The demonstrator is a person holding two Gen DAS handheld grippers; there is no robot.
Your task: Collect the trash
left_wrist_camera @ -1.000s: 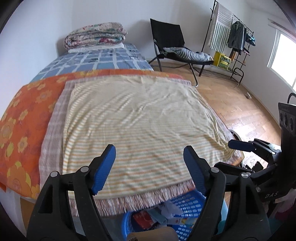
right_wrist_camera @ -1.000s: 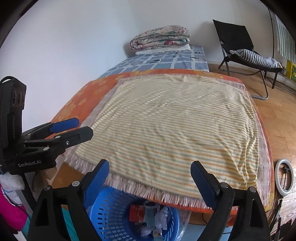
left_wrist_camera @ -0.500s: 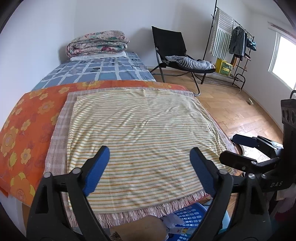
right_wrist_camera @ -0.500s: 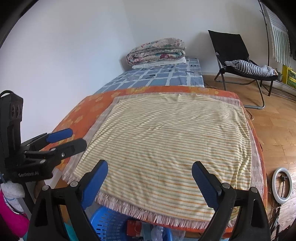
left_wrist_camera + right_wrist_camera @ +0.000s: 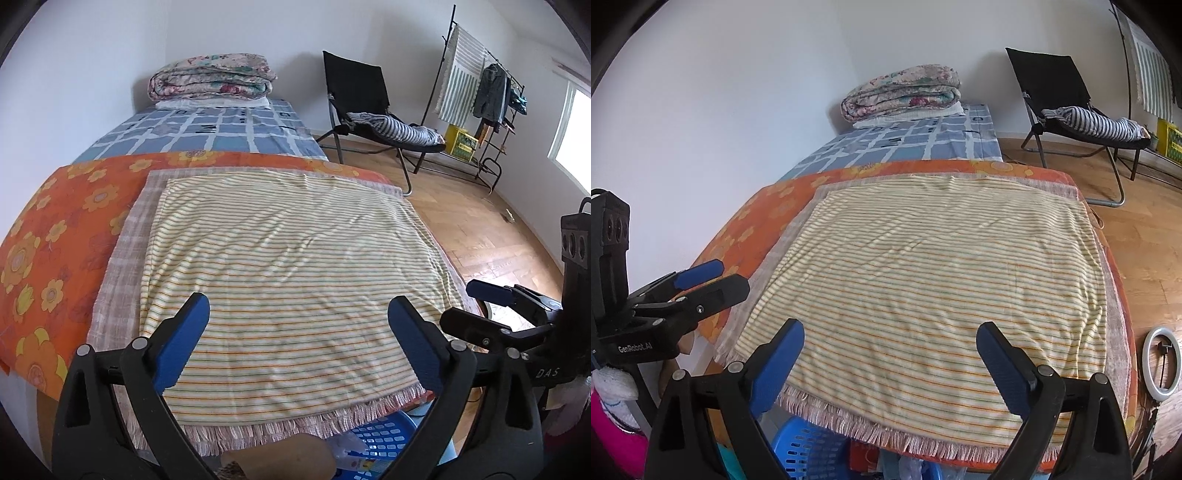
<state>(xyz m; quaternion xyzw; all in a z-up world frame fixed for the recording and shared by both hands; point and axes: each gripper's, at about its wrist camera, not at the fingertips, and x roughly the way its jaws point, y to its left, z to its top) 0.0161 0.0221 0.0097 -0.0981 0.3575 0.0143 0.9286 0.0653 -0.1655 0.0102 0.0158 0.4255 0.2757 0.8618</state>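
Observation:
My left gripper (image 5: pixel 298 306) hangs over the near edge of the bed, its jaws opening with nothing between them. Below it, at the bottom of the left wrist view, a brown paper-like piece (image 5: pixel 280 456) shows over the blue plastic basket (image 5: pixel 384 439). The basket (image 5: pixel 809 450) sits under the bed's fringe and holds wrappers and other trash (image 5: pixel 908 465). My right gripper (image 5: pixel 890 328) is open and empty above the striped cloth (image 5: pixel 942 288). Each gripper shows side-on in the other's view: the right gripper (image 5: pixel 465 302) and the left gripper (image 5: pixel 727 277).
The bed carries an orange flowered sheet (image 5: pixel 62 236), a blue checked cover and a folded quilt (image 5: pixel 210 77) at the far end. A black chair (image 5: pixel 362 99) and a clothes rack (image 5: pixel 484 96) stand on the wooden floor. A ring light (image 5: pixel 1161 363) lies beside the bed.
The left jaws have spread wider. Both views have tipped up, so the basket has sunk toward the bottom edge. The brown piece has grown larger under the left gripper.

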